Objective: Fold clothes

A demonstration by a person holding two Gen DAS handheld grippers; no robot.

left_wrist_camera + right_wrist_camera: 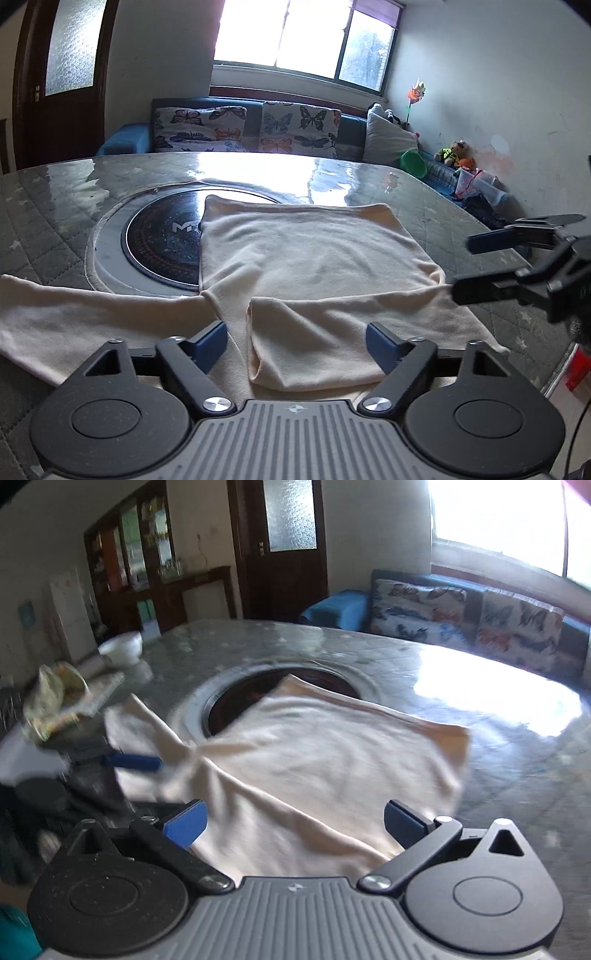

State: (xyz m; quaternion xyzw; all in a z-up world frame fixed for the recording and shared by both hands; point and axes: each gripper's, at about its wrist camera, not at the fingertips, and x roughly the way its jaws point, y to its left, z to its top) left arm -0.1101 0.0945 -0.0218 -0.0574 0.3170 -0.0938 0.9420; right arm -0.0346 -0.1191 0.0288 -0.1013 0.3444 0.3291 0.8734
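Folding shirt (317,251) at table (461,192) near edge: both grippers (297,341) (293,823) spread, pinching nothing. Risk: folded sleeve (306,343) slips open w/o hold.

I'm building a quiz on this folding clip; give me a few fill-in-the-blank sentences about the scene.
1. The cream garment partly covers a round black ____ set into the table.
2. The sofa cushions are printed with ____.
3. The right gripper has its jaws ____.

Missing words: cooktop; butterflies; open
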